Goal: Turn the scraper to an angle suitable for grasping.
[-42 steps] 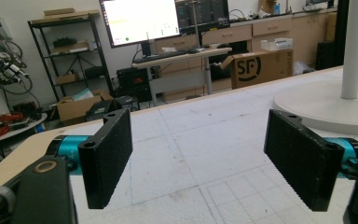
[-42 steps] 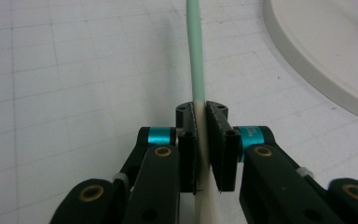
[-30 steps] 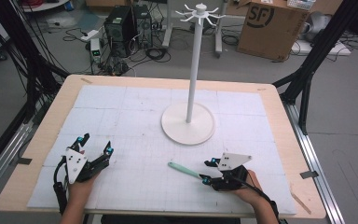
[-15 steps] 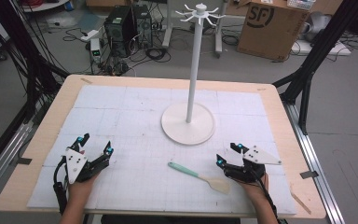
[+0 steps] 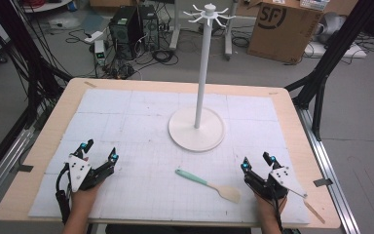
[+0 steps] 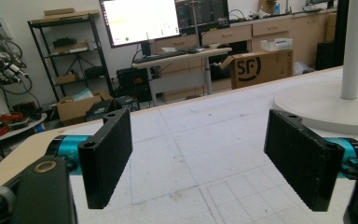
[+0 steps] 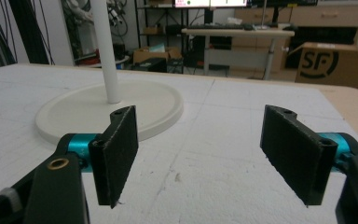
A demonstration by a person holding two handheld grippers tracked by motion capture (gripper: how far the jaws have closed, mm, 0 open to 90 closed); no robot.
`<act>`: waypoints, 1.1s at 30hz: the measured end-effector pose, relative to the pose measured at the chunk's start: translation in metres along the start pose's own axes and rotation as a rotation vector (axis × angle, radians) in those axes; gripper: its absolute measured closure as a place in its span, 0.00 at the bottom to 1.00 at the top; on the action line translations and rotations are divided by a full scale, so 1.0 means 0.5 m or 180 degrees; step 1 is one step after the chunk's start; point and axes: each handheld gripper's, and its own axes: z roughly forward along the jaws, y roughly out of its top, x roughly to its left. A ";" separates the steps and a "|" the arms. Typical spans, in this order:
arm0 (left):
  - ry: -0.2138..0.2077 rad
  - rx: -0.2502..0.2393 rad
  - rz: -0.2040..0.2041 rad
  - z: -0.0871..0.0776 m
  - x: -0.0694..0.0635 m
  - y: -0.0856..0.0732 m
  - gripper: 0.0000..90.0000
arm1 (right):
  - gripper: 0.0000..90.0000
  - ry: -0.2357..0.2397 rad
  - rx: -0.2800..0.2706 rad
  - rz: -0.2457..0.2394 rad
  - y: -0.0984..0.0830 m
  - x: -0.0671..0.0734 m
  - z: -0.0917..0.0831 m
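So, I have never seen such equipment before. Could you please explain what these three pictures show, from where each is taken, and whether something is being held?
A person sits at a table and holds a hand tool with two black jaws in each hand. The high view looks down from above: the left gripper is at the lower left, the right gripper at the lower right. The other two pictures come from small cameras riding on each gripper, looking along its jaws. On the white mat stand a tall white rack with hooks on a round base, and a spatula with a green handle lies flat. Both grippers are open and hold nothing; the right one's jaws have just been opening.
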 end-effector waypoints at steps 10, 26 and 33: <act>-0.0002 -0.0004 0.0007 -0.001 -0.001 0.000 0.27 | 0.28 0.0031 0.0094 -0.0138 0.000 0.009 0.007; 0.0012 0.0005 -0.0024 0.000 0.001 0.000 0.27 | 0.25 0.0070 0.0141 -0.0086 0.001 0.004 0.010; -0.0012 -0.0007 0.0006 0.000 -0.001 0.000 0.26 | 0.26 0.0053 0.0218 -0.0134 0.002 0.008 0.015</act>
